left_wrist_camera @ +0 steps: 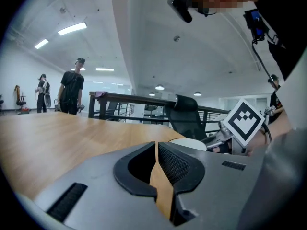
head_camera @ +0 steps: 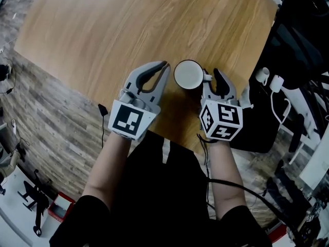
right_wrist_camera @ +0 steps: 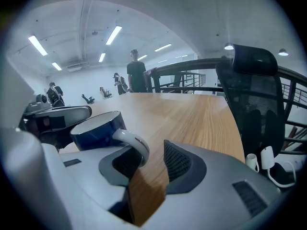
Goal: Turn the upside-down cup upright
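Standing near the front edge of the pale wooden desk is a dark blue ceramic cup with a white handle, a round white face turned up toward the ceiling. Whether that face is the open mouth or the base, I cannot tell from here.

The right tool is just to the right of the cup, angled down toward the desk. Its jaws are spread, and the cup's white handle sits in the gap between them. The handle lies close against the pad on the cup's side, and bare desk shows between it and the other pad, so nothing is pinched.

The left tool is just to the left of the cup, near it but not touching. Its jaws are pressed together at the tips with nothing between them.

Each tool carries a cube with black-and-white square markers on the end away from the cup.

Beyond the cup, past the desk's far right edge, is a black mesh office chair. Several people stand farther back.
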The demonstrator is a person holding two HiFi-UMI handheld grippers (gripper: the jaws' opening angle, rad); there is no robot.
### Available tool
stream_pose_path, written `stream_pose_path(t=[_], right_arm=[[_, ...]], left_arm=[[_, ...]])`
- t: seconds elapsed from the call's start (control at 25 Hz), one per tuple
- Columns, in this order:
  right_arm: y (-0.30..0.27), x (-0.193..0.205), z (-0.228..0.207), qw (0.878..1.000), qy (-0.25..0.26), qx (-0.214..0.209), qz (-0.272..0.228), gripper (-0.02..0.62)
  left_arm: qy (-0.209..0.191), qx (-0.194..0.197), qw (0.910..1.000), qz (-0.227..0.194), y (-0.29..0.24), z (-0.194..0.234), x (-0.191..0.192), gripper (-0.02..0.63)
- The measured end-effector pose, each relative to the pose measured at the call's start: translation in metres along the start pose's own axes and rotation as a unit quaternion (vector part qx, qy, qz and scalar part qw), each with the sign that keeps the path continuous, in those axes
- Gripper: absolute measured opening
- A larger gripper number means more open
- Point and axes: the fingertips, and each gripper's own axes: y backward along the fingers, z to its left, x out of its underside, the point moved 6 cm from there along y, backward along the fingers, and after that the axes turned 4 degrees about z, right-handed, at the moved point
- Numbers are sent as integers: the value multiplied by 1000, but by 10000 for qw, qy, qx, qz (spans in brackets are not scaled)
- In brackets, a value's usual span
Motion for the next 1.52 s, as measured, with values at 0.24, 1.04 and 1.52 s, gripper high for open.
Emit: stream_pose_path(t=[0.24, 1.04, 1.52], right_arm=[[0, 10, -6, 9991, -351, -137, -218, 120], [2, 15, -7, 9979, -491, -402, -101, 109], [-2, 11, -10, 9974, -723, -39, -47, 107]], left_arm=[[-1042, 641, 9923, -201, -4, -46, -6, 26], [-963, 433, 9941, -256, -16, -52, -9, 11], [-945, 1236, 9870, -405, -14, -66, -10, 9]])
